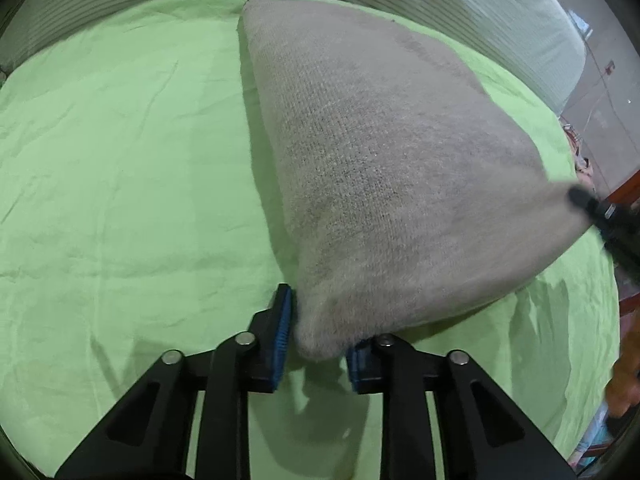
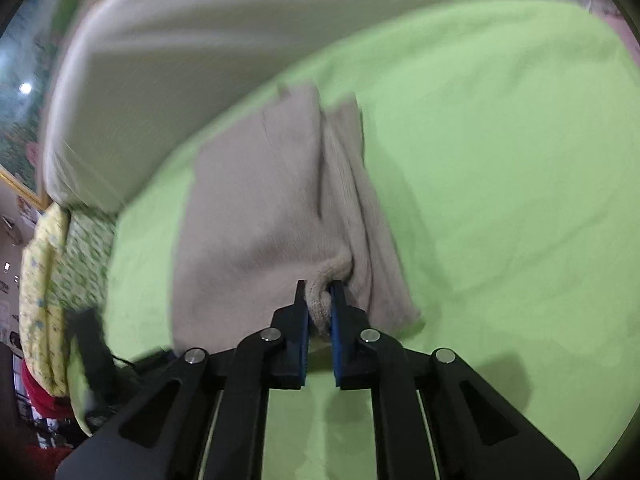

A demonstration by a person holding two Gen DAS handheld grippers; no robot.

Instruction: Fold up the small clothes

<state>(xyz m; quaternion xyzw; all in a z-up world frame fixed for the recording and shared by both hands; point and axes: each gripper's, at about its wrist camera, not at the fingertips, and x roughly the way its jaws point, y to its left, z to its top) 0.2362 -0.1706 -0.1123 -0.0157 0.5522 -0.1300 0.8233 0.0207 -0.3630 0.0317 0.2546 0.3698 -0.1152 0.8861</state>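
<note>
Each gripper, left gripper (image 1: pixel 318 340) and right gripper (image 2: pixel 320 308), pinches a near corner of the grey knit cloth (image 1: pixel 384 168), lifting it off the green bed sheet (image 1: pixel 120 160) to fold it over.

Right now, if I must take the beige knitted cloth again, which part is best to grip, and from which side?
Grip the corners, coming from the near edge. The beige knitted cloth is thick and soft, so its corners bunch well between pads. The left gripper and right gripper each pinch one near corner, lifting that edge off the green sheet.
</note>
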